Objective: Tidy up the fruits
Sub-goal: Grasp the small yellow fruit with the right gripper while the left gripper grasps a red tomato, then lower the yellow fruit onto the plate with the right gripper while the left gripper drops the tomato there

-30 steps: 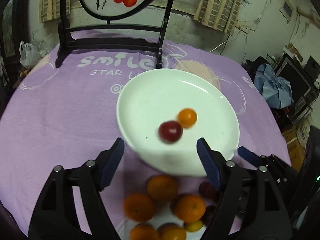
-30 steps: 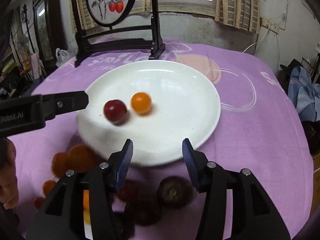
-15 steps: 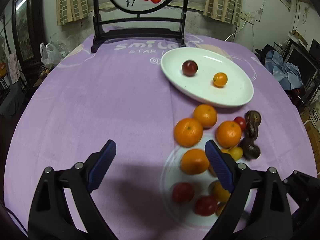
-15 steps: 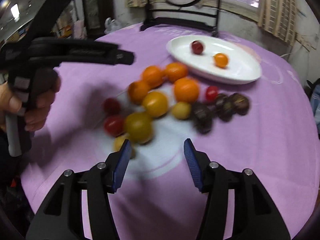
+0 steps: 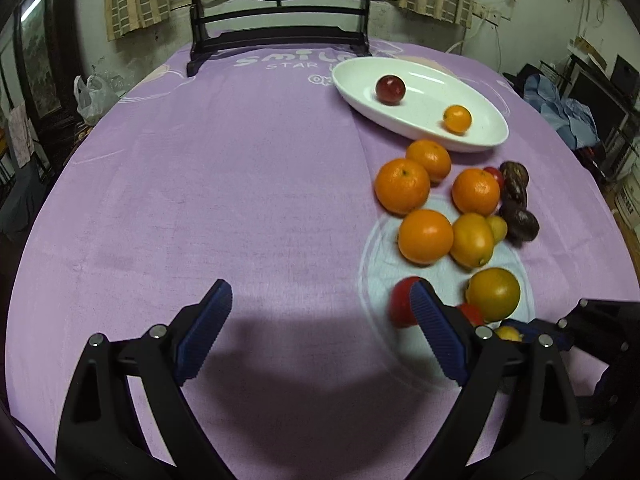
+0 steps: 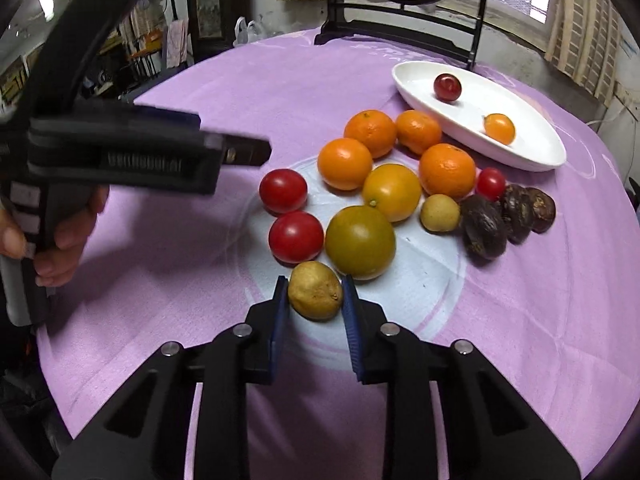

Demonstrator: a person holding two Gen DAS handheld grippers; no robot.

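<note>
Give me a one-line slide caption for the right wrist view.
Right gripper closed on a small yellow fruit beside loose oranges and tomatoes; white plate holds two fruits.

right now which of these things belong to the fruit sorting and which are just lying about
In the job:
- white plate, holding two small fruits
- oranges
- red tomatoes
- dark fruits
- small yellow fruit, clamped in the right gripper
- left gripper, open

Lying about:
- painted screen
- plastic bag
- blue cloth

Bare purple cloth (image 5: 224, 184) lies open left of the crowded fruit cluster (image 6: 384, 184); the white plate (image 6: 532, 148) borders it behind.
</note>
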